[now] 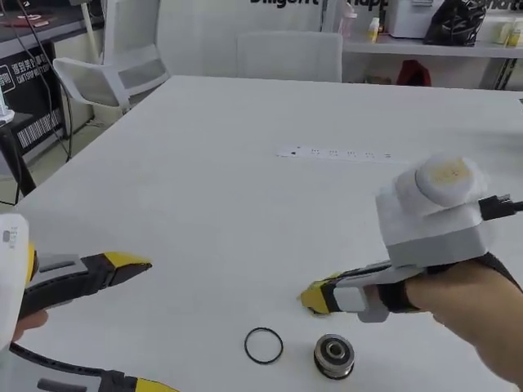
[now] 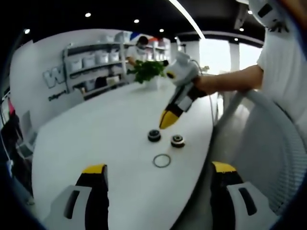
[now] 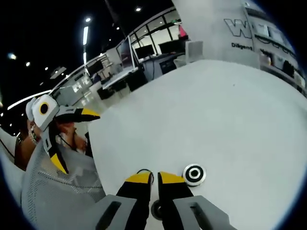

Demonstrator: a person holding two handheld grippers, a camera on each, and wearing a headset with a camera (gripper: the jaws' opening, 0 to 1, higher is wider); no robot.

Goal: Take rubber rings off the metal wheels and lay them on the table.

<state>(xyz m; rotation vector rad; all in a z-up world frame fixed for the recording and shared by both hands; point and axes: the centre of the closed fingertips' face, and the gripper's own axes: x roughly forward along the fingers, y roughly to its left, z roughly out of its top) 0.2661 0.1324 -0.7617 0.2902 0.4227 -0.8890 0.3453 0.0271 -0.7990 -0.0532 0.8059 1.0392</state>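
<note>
Right gripper (image 1: 312, 296): jaws closed, empty, tips low over tabletop (image 1: 245, 180) just beside wheel (image 1: 333, 357). One ring (image 1: 263, 345) already off, lying flat near it. Left gripper (image 1: 149, 323): jaws spread wide, held back, probably ready to steady a wheel.

Your head view is bright and evenly lit from above; the white table (image 1: 245, 163) looks nearly flat, with only faint soft shadows under the rubber ring (image 1: 263, 345) and metal wheel (image 1: 333, 357). Your two gripper views are dimmer and softer, bent hard toward the edges, with ceiling spotlights (image 2: 88, 15) and a light strip (image 3: 86, 35) glaring and a window (image 2: 216, 52) blown out.
</note>
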